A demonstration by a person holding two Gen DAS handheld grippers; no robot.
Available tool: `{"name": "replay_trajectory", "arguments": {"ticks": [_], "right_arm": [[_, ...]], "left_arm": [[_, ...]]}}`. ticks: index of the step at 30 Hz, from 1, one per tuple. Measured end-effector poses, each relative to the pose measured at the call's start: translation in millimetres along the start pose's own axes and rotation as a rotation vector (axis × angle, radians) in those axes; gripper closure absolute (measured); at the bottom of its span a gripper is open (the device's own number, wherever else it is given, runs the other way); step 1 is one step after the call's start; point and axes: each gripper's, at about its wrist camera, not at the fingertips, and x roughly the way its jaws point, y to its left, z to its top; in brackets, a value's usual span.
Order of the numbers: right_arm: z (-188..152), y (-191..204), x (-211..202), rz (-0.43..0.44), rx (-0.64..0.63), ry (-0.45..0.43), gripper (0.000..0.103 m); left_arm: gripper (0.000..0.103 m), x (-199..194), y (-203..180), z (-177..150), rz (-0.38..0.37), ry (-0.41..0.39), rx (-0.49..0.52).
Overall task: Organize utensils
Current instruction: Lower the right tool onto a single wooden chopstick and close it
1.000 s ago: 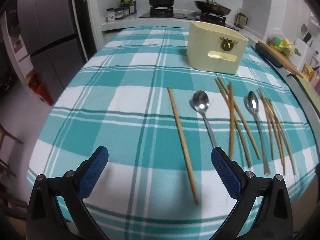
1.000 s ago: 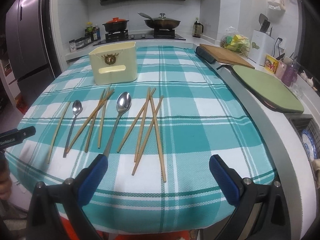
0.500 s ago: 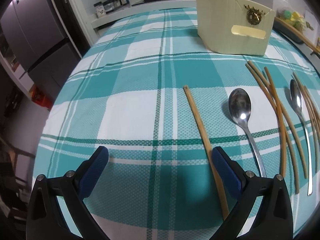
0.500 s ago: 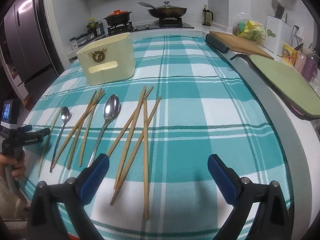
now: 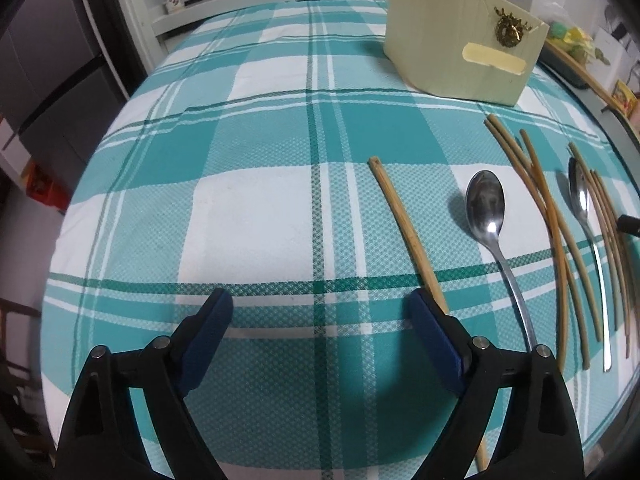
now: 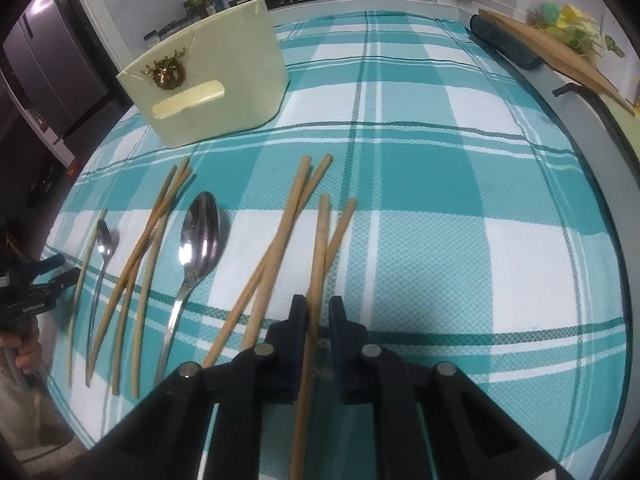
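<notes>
right gripper (image 6: pixel 318 312): jaws just closing, now clamped on one chopstick (image 6: pixel 320 248) of the bundle on the near side of the cream holder (image 6: pixel 224 92); pads pinch the shaft low down, toward its near end.
left gripper (image 5: pixel 320 320): jaws wide apart, just narrowing a little, nothing between them; right pad sits just beside the lone chopstick (image 5: pixel 404 232), which lies outside the gap.
chopsticks, handling: light, stiff, thin, round; likely to roll or pivot in the pads; grip across the shaft, nearer the middle for balance.
small spoon (image 5: pixel 486 216): between the lone chopstick and the next bundle, near side of the holder; smooth metal, likely slippery, heavier at the bowl; best taken on the handle.
large spoon (image 6: pixel 198 240): near side of the holder, between two bundles; same handling.
holder: upright on the checked cloth (image 6: pixel 440 184), far side of all utensils.
risk: held chopstick crosses its neighbours, may drag them on lifting.
</notes>
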Motion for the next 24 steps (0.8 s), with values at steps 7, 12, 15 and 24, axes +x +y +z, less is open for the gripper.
{"name": "replay_trajectory", "arguments": {"ticks": [7, 12, 15, 24], "right_arm": [[-6, -17, -17, -0.049, 0.018, 0.019, 0.076], [3, -16, -15, -0.033, 0.006, 0.054, 0.064], [9, -16, -1, -0.048, -0.010, 0.108, 0.064], [40, -14, 23, -0.059, -0.042, 0.143, 0.065]], "left_arm": [[0.013, -3, 6, 6, -0.084, 0.000, -0.007], [0.015, 3, 0, 16, -0.064, 0.021, -0.006], [0.018, 12, -10, 24, -0.060, 0.046, 0.019], [0.016, 12, 0, 44, -0.114, 0.080, -0.023]]}}
